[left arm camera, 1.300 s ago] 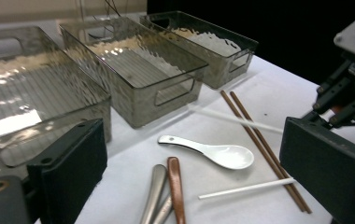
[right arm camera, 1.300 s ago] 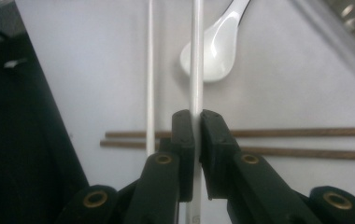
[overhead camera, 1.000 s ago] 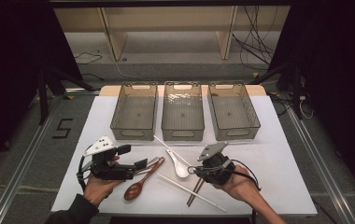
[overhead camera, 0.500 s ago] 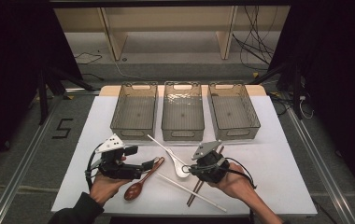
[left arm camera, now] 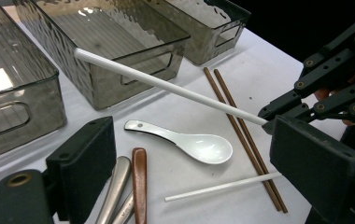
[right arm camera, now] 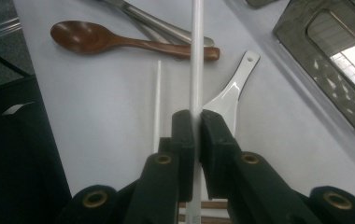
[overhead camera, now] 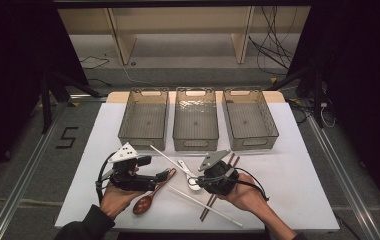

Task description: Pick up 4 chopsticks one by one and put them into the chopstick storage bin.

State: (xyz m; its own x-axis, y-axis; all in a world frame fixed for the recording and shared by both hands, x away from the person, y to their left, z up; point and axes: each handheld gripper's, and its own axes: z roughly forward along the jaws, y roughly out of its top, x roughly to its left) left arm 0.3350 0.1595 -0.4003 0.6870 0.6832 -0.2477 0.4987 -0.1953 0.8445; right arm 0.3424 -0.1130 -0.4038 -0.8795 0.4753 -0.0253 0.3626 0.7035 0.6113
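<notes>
My right gripper is shut on a long white chopstick, which slants up and to the left, off the table. Its twin, a second white chopstick, lies flat near the front edge. My left gripper stands wide open and low over a white ceramic spoon, a brown wooden spoon and some metal handles. A pair of brown chopsticks lies under my right hand.
Three clear grey bins, left, middle and right, stand in a row at the back of the white table. Dark floor surrounds the table, with shelving and cables behind it.
My left gripper has shifted a little to the right, toward the spoons. The far end of the held white chopstick has swung slightly to the left.
</notes>
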